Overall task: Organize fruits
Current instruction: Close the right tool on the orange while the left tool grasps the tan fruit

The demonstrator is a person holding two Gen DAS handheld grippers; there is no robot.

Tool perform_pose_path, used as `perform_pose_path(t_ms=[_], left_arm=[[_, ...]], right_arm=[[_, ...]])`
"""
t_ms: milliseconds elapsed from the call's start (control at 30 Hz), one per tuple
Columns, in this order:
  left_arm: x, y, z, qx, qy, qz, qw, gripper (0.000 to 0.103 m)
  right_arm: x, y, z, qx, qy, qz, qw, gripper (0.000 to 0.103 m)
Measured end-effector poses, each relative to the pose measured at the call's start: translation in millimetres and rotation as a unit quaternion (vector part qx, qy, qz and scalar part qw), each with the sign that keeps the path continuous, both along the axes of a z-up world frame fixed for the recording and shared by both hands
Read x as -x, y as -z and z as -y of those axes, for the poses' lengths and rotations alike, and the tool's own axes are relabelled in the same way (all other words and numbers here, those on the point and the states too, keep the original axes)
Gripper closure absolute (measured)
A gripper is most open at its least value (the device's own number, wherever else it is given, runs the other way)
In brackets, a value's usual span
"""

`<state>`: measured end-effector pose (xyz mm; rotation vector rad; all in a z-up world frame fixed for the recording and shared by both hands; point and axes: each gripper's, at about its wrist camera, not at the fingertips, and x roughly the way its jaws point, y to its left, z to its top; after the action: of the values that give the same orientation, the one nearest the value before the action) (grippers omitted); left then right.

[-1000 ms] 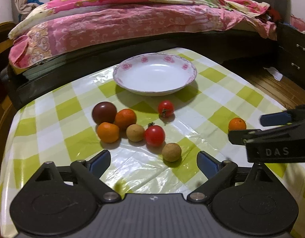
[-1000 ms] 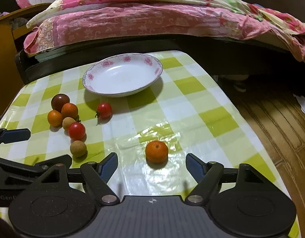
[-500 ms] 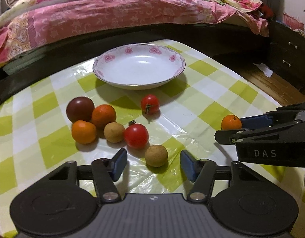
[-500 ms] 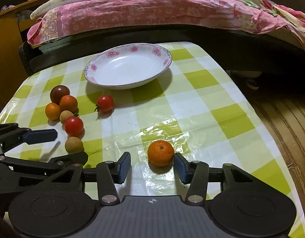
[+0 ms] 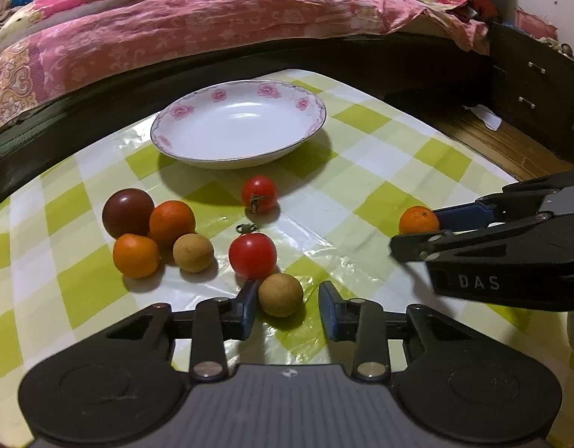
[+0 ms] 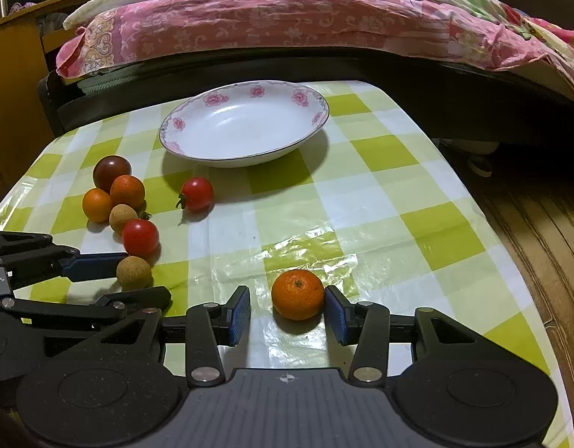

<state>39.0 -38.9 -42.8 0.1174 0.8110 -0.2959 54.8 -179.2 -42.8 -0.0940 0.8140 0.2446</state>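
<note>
Your left hand-held gripper (image 5: 287, 308) has just been closing and now straddles the nearest tan fruit (image 5: 280, 295): its left pad sits at the skin, but a clear gap remains on the other side, so nothing is gripped yet. Your right hand-held gripper (image 6: 289, 310) has also been narrowing around the lone orange (image 6: 297, 293); its right pad looks to touch the peel while the left pad stands apart. Both fruits sit on the counter (image 6: 380, 194).

One-sided contact is the risk here. Close further off-centre and the round fruit will likely roll along the glossy cloth and out of the jaws. The tan one has a red tomato (image 5: 252, 255) just behind it, so a nudge could knock that into the cluster beyond: another tan fruit (image 5: 193, 252), two oranges (image 5: 136, 255) and a dark one (image 5: 128, 212).

Farther off, a second tomato (image 5: 259, 193) lies alone before the empty plate (image 5: 175, 138), where I take it everything belongs. Its shallow rim may let a fruit released carelessly roll back out.
</note>
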Motion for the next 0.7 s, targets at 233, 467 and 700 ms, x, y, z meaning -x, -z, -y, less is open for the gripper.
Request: perform_pose_path(t_ms=[233, 467, 700], left_arm=[[-1, -2, -3, 0.002, -0.001, -0.004, 1.0000, 0.070], [3, -6, -5, 0.007, 0.004, -0.002, 1.0000, 0.070], [7, -9, -9, 0.003, 0.000, -0.003, 1.0000, 0.070]], right_arm=[[3, -1, 3, 0.008, 0.006, 0.000, 1.000, 0.078], [6, -4, 0, 0.009, 0.001, 0.005, 1.000, 0.079], [13, -6, -11, 0.007, -0.020, 0.002, 1.000, 0.079]])
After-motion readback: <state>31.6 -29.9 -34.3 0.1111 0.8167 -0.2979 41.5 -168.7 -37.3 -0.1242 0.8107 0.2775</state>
